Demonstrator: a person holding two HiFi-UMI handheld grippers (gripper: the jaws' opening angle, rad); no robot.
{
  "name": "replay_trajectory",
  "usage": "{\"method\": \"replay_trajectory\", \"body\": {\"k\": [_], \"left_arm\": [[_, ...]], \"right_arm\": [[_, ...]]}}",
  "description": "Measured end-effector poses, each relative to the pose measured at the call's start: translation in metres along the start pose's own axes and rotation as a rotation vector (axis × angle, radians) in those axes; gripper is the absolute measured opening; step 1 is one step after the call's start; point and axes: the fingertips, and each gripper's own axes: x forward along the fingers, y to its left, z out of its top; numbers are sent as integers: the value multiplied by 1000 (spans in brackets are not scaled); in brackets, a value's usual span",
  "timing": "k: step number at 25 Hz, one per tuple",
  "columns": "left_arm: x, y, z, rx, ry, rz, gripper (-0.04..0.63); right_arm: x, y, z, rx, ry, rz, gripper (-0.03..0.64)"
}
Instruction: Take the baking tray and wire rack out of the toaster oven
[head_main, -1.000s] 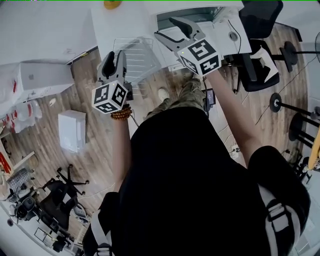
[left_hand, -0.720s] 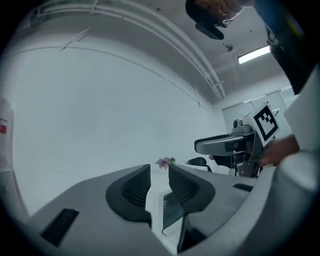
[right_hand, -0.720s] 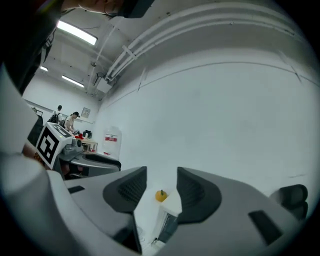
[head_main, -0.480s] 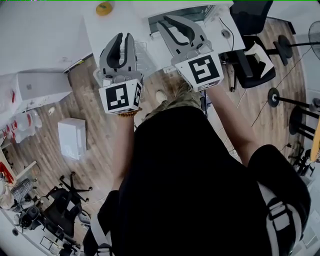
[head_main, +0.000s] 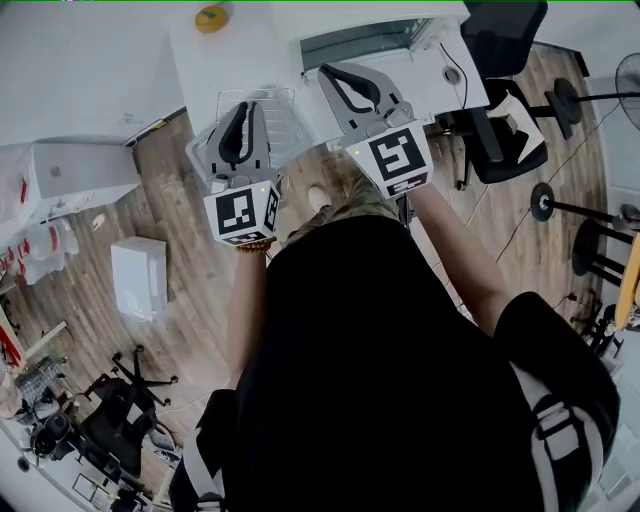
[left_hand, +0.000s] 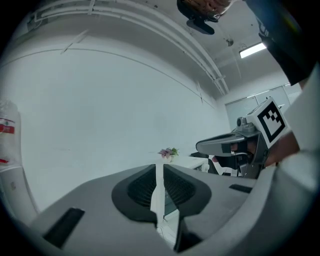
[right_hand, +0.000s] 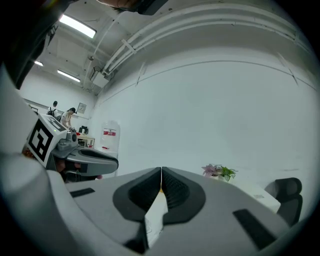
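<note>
Wire rack (head_main: 284, 108): pale metal wire. Floor (head_main: 190, 290): matt wood planks.

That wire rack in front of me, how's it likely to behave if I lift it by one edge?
The wire rack is thin bars with open gaps, so probably light yet fairly stiff. Its slim, smooth-looking wires might slip or pivot in the jaws. Flat, so it likely won't roll.

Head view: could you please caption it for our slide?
Grey left tongs and right tongs, empty, jaws just closing, above a silver wire rack.
</note>
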Motion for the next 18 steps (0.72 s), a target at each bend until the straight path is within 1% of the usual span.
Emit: {"method": "replay_trajectory", "body": {"k": [3, 5, 13, 18], "left_arm": [[-12, 14, -13, -15, 28, 35, 61], [-18, 18, -23, -39, 50, 48, 60], [-34, 29, -58, -86, 116, 81, 58], [-44, 42, -90, -167, 176, 91, 59]], "right_arm": [[3, 5, -6, 48, 8, 26, 32], [3, 6, -12, 91, 20, 43, 31], [5, 4, -18, 101, 36, 67, 31], [5, -16, -26, 160, 42, 58, 31]]}}
